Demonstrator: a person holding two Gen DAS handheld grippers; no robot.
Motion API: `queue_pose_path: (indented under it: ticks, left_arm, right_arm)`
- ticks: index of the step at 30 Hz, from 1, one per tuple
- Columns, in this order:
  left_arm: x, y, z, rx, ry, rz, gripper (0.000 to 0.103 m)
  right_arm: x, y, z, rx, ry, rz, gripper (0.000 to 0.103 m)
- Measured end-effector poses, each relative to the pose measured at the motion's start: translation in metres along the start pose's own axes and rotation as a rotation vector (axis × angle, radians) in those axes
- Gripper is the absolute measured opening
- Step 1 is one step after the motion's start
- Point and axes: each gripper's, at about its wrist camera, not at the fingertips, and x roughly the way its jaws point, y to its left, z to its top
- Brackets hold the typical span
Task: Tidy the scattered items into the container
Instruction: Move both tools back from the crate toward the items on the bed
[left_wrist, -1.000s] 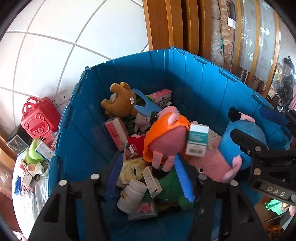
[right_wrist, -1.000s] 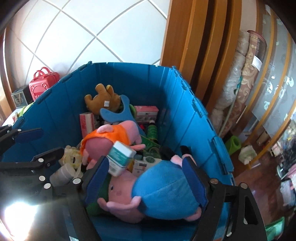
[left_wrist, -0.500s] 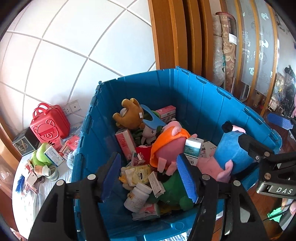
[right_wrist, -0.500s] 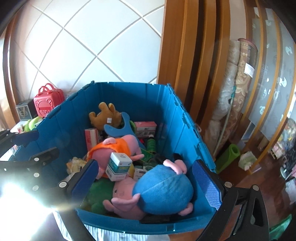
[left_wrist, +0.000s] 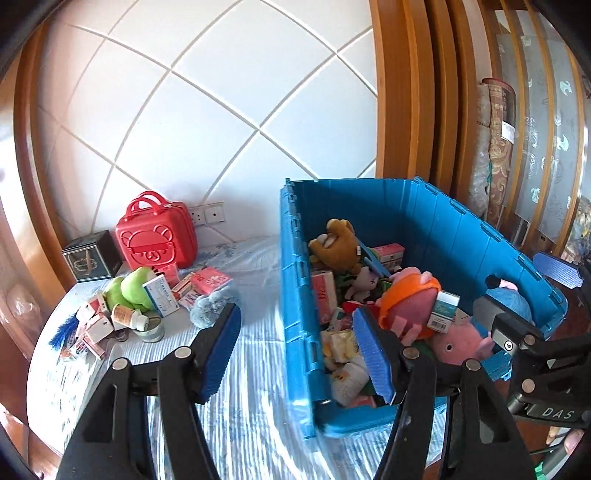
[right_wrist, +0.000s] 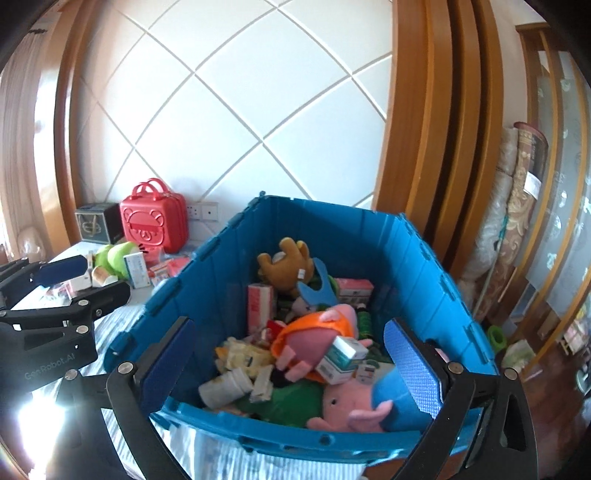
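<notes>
The blue crate (left_wrist: 424, 229) (right_wrist: 332, 229) holds a pink pig plush in blue (right_wrist: 354, 402), a pig plush in orange (right_wrist: 314, 332) with a teal-white box (right_wrist: 341, 354) on it, a brown bear (right_wrist: 284, 262) and a white bottle (right_wrist: 225, 384). My right gripper (right_wrist: 291, 365) hangs open and wide over the crate's near rim, holding nothing. My left gripper (left_wrist: 297, 350) is open and empty, straddling the crate's left wall. Left of the crate lie a green frog plush (left_wrist: 129, 288), medicine boxes (left_wrist: 160, 295), a pink box (left_wrist: 210, 278), a small bottle (left_wrist: 125, 317) and a grey-blue fluffy thing (left_wrist: 212, 304).
A red toy case (left_wrist: 155, 236) and a dark box (left_wrist: 92, 256) stand against the tiled wall behind the pile. The striped cloth (left_wrist: 251, 406) covers the table. Wooden frames and rolled rugs (right_wrist: 517, 221) stand to the right of the crate.
Both grippers have drawn back and up out of the crate. The right jaws spread wider off the pig plush in blue, which stays in the crate. The left view has swung towards the table pile.
</notes>
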Motion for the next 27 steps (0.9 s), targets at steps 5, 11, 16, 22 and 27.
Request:
queue_pose_path:
  ticks: [5,11,16,22,27]
  left_arm:
    - [-0.019,0.071,-0.018,-0.030,-0.017,0.059,0.063]
    - [-0.045,0.171,-0.052,-0.057,-0.014,0.101,0.062]
    - [-0.061,0.246,-0.084,-0.048,0.008,0.138,0.063]
    - [-0.056,0.317,-0.113,-0.084,0.074,0.158,0.062]
    - [-0.038,0.355,-0.124,-0.128,0.112,0.170,0.062]
  right_arm:
    - [-0.010,0.070,0.008,-0.020,-0.028,0.045,0.103]
    - [-0.015,0.177,0.009,-0.040,-0.033,0.097,0.103]
    - [-0.007,0.267,0.000,-0.038,0.002,0.143,0.103]
    - [0.013,0.343,-0.011,-0.049,0.089,0.183,0.103]
    - [0.044,0.381,-0.014,-0.074,0.150,0.197,0.103]
